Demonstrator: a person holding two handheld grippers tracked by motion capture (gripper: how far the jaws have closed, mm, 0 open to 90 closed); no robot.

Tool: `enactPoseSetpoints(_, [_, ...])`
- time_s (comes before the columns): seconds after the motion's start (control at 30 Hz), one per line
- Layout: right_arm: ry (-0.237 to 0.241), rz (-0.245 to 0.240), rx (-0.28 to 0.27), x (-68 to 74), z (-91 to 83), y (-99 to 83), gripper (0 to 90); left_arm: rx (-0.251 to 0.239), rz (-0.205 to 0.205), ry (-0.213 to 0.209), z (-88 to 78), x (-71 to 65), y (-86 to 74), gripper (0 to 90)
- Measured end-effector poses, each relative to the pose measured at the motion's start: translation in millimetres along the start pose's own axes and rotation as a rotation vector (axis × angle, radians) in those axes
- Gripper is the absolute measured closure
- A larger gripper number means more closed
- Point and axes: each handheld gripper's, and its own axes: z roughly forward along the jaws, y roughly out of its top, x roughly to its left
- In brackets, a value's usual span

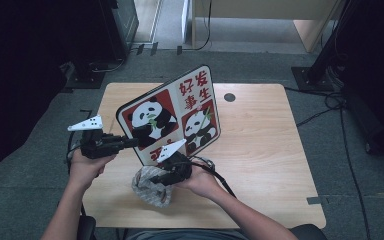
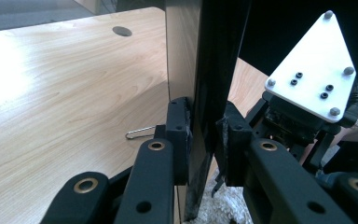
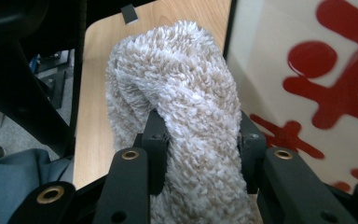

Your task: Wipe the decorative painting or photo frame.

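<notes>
nearest to us, the right gripper (image 1: 164,176) has its jaws clenched on a fluffy beige-grey cloth (image 1: 151,187), which bulges up between the pads (image 3: 156,140) in the right gripper view and bunches on the table (image 1: 260,145) at the front edge. just behind it, the left gripper (image 1: 130,143) has its jaws clamped on the left edge of a panda picture board (image 1: 172,112); the pads press both faces of the board edge (image 2: 204,93). we see the board standing tilted over the middle of the table, printed side toward us, with its lower corner just above the cloth. a wire clip (image 2: 139,133) lies on the table beyond. a round cable hole (image 1: 229,97) sits near the far edge.
</notes>
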Motion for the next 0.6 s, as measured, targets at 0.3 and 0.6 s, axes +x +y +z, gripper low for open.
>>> enactPoseSetpoints(0.3, [-0.006, 0.012, 0.01, -7.8, -12.4, -9.7, 65.4, -0.005, -0.005, 0.003, 0.0, 0.0, -0.6, 77.8])
enactPoseSetpoints(0.6, [0.015, 0.07, 0.015, -11.9, -32.4, -4.3, 65.7, -0.008, -0.009, 0.005, 0.0, -0.9, -1.3, 77.6])
